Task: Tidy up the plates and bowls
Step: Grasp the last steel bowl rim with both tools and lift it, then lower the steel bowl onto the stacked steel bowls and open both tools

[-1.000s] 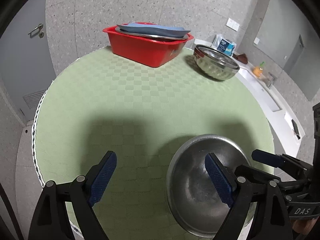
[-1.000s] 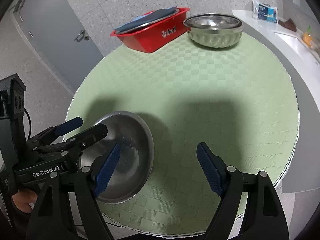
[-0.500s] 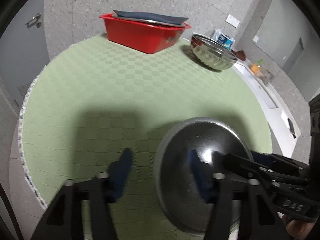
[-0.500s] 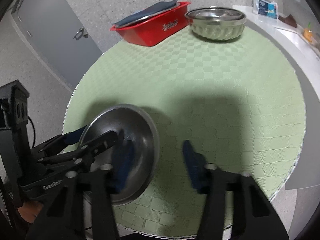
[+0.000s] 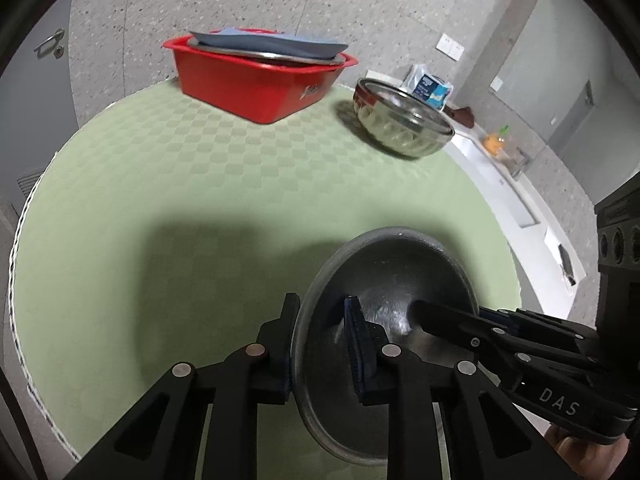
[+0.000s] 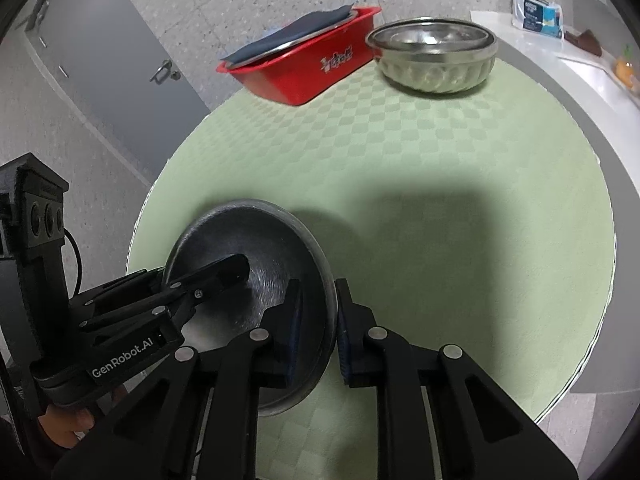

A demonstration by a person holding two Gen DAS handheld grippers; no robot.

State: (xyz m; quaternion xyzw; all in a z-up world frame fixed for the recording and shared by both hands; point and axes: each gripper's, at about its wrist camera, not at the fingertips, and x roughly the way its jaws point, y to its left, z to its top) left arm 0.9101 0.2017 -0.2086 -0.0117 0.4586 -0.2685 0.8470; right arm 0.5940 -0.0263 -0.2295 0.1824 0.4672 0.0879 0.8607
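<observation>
Left wrist view: both grippers clamp one shallow round steel bowl (image 5: 400, 280) at lower centre-right.
The left gripper (image 5: 320, 344) and the right gripper (image 6: 316, 316) have just closed their jaws on opposite sides of its rim, over the green checked tabletop (image 5: 200, 184); the red plastic tub (image 5: 256, 80) sits top centre.

speckled grey floor (image 5: 248, 4), grey door (image 6: 108, 52), white counter (image 5: 516, 196) beside green-clothed round table (image 5: 200, 184)

Two wrist fisheyes look steeply down along their fingers, close over the round green table (image 5: 168, 184). Both share the metal plate (image 5: 400, 264) and the far red basin (image 6: 304, 76).
</observation>
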